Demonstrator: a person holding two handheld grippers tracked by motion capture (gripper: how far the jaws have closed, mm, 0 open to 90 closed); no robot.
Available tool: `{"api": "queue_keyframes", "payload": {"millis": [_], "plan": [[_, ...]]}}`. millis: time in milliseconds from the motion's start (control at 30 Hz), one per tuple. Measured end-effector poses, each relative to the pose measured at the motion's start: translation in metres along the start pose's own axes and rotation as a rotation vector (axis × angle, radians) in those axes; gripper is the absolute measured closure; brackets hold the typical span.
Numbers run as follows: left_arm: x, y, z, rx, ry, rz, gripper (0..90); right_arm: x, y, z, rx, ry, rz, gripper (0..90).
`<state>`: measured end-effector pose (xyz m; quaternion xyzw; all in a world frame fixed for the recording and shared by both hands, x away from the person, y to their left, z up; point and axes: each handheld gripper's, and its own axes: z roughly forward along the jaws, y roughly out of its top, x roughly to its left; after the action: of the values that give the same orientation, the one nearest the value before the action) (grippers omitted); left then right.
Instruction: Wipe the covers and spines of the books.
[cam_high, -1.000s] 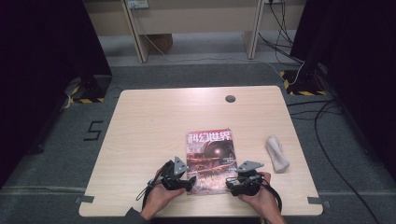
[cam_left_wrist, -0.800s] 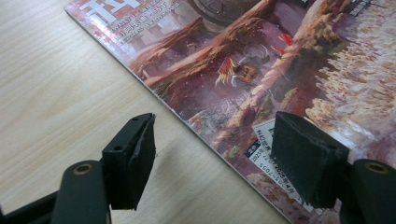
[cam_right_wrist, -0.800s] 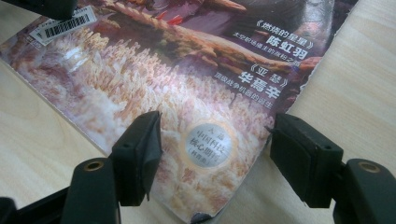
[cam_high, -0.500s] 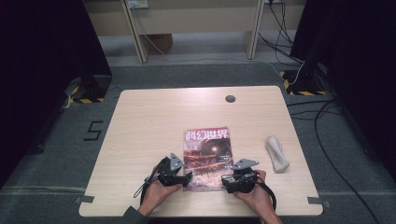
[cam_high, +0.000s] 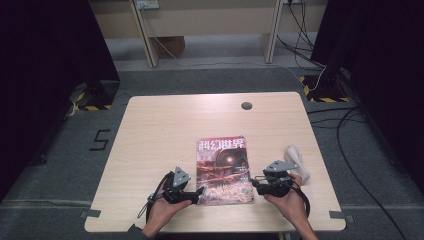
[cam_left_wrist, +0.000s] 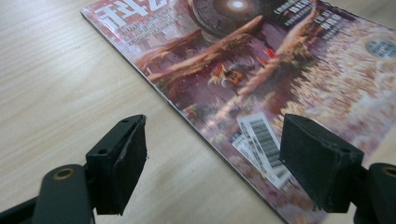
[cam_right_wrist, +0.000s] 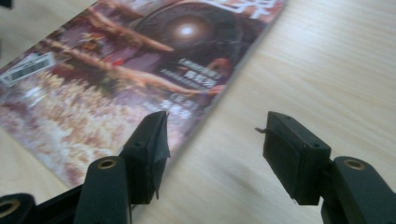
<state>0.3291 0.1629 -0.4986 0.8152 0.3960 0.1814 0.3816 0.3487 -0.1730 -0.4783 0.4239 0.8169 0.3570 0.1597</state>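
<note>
A: Step in hand? The magazine (cam_high: 223, 170) is lying flat near the table's (cam_high: 150, 130) front edge, about mid-width, cover up, and it is flanked by both grippers.

B: Judged as a release or re-grip step. The left gripper (cam_left_wrist: 210, 163) is held low at the magazine's front-left corner, jaws spread wide; they have just been opening, and only the edge and barcode corner are seen between them, nothing pinched. The right gripper (cam_right_wrist: 215, 154) is set at the right edge, jaws well apart though just narrowed, 1 over the cover and 1 over bare wood, nothing clamped.

A: Next move?

B: If a lift is wanted, 1 jaw must be slid under the thin edge; a flat start is called for, since little lip is offered.

A: Materials?

B: Glossy printed paper cover, thin, flexible, rectangular, likely slippery. Light wood-grain laminate top, smooth, with a round dark grommet (cam_high: 246, 105) near the back edge. A white crumpled cloth-like item (cam_high: 296, 161) is seen near the right edge. Jaw pads are matte black, blocky.
</note>
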Motion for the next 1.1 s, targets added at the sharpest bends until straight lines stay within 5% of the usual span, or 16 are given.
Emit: {"api": "queue_keyframes", "payload": {"millis": [600, 1100], "plan": [[0.003, -0.021, -0.03, -0.005, -0.027, -0.013, 21.1, -0.057, -0.006, -0.03, -0.046, -0.15, 0.085, 42.9], [0.009, -0.029, -0.033, 0.028, -0.02, -0.02, 20.6, -0.1, -0.027, -0.041, -0.006, -0.275, 0.177, 44.9]]}}
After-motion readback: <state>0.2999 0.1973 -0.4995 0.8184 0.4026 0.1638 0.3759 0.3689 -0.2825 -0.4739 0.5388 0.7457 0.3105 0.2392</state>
